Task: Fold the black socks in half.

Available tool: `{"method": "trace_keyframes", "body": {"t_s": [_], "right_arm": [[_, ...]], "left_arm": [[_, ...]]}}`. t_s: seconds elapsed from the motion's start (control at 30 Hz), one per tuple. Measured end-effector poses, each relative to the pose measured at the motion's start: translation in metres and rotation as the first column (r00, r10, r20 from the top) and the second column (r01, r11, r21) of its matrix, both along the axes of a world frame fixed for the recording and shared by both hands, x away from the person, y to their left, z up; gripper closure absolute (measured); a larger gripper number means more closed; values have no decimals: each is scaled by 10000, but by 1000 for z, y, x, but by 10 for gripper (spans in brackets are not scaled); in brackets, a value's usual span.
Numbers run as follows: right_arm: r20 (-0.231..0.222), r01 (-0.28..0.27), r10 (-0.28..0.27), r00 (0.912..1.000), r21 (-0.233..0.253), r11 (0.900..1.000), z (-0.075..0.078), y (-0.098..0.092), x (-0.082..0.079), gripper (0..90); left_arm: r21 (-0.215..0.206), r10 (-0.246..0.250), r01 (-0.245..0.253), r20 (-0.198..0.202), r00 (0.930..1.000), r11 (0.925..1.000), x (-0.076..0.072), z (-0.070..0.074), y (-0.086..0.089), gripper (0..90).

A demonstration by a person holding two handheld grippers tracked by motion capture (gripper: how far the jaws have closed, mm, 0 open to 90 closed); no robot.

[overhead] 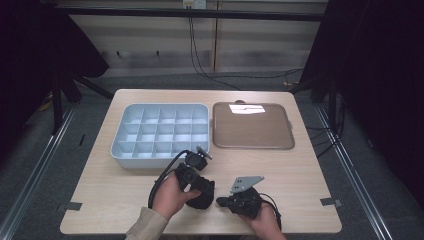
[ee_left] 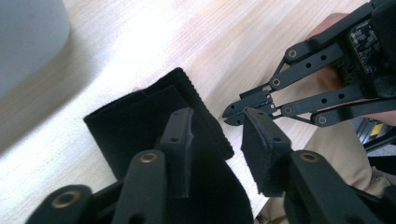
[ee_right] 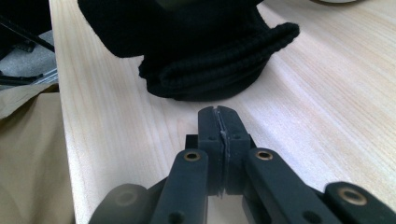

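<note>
A black knitted cloth (overhead: 204,198) with a ribbed edge lies bunched near the table's front edge; it is also close up in the left gripper view (ee_left: 140,121) and the right gripper view (ee_right: 210,70). My left gripper (ee_left: 219,137) is open just above it, one jaw over the fabric and the other past its ribbed edge. In the high view the left gripper (overhead: 206,191) points down onto the cloth. My right gripper (ee_right: 218,114) is shut with nothing in it, its tips a short way from the cloth. The right gripper (overhead: 220,201) sits just right of the cloth, and its tips (ee_left: 232,113) nearly meet my left jaws.
A pale blue tray (overhead: 116,150) with several empty compartments stands behind the left gripper. A flat brown tray (overhead: 252,145) lies to its right. The table's front edge (overhead: 200,233) runs close below both hands, and a tan sleeve (overhead: 147,225) comes in there.
</note>
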State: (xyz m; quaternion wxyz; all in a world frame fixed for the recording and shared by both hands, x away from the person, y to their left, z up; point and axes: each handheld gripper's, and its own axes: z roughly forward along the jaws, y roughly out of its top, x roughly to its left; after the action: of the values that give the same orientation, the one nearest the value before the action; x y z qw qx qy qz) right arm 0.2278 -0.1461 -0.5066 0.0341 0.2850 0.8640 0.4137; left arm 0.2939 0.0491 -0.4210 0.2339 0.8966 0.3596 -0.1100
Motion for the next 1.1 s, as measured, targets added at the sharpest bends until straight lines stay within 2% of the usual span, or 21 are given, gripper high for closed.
{"method": "trace_keyframes", "body": {"t_s": [0.1,0.17,0.3,0.77,1.1], "right_arm": [[-18,2,-2,10000,9,10000,0,0,0,887],[13,9,-9,10000,-50,10000,0,0,0,887],[6,2,-2,10000,-42,10000,0,0,0,887],[-11,5,-5,10000,-33,10000,0,0,0,887],[24,9,-9,10000,-44,10000,0,1,-1,889]], "left_arm": [[51,-82,82,101,9999,10000,1,2,2,598],[3,86,-86,128,9999,10000,0,2,2,562],[7,107,-107,172,9998,9999,1,3,3,528],[73,273,-275,193,9994,9996,3,6,12,496],[164,355,-361,320,9989,9992,6,5,26,457]]}}
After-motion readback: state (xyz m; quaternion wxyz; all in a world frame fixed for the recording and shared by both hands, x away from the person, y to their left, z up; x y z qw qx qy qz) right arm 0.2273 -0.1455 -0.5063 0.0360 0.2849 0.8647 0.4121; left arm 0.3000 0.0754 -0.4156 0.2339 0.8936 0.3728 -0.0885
